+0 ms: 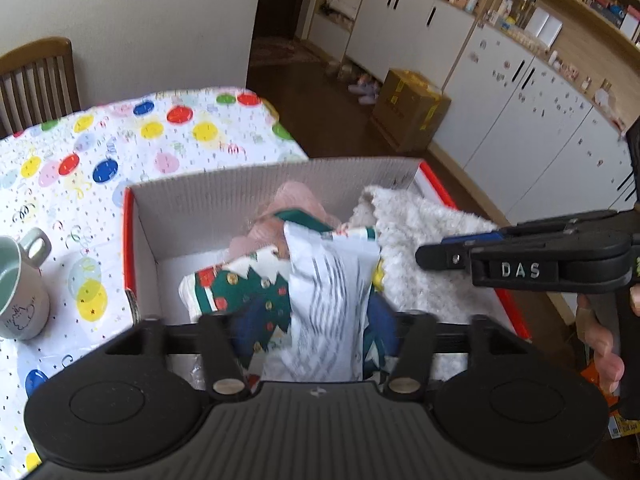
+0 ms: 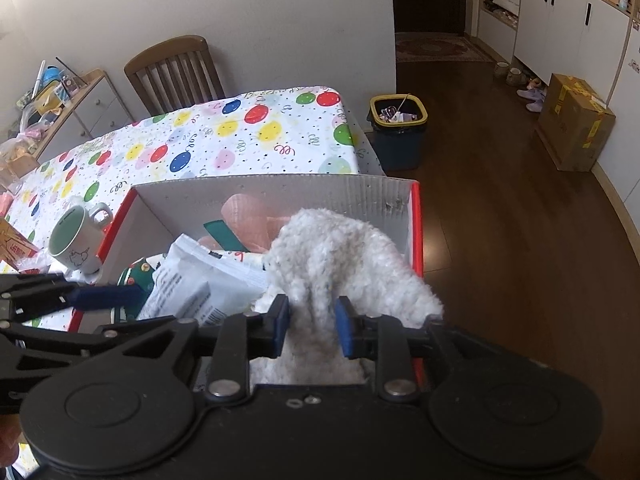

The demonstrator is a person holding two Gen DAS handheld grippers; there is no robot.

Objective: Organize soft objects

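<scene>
Holding stock at this moment: one cardboard box (image 2: 280, 200), white inside w/ red outer edges, on a table w/ balloon-print cloth (image 2: 224, 136), already loaded w/ most soft items, so the task reads as near its end (judgement only). Contents: fluffy white textile (image 2: 340, 256), heaped at the box's right side and rising above the rim; white printed packet (image 1: 328, 296) w/ grey lettering, crumpled, upright in the middle; green Christmas-print fabric (image 1: 244, 292), red and gold dots, under and around the packet; pink knit item (image 1: 296, 200) at the back, mostly buried. Right gripper (image 2: 312, 326): blue pads part-closed, pinching a fold of the fluffy textile betw. them, pile bulging over both pads. Left gripper (image 1: 316, 340): fingers apart, packet and fabric betw. them, but fingertips hidden behind the items, so grip cannot be told. Left to do, prob.: settle the white textile below the rim, let go, tidy the packet. Mug (image 2: 76, 240), pale w/ green lining, stands just beside the box's left wall; not a soft item.
</scene>
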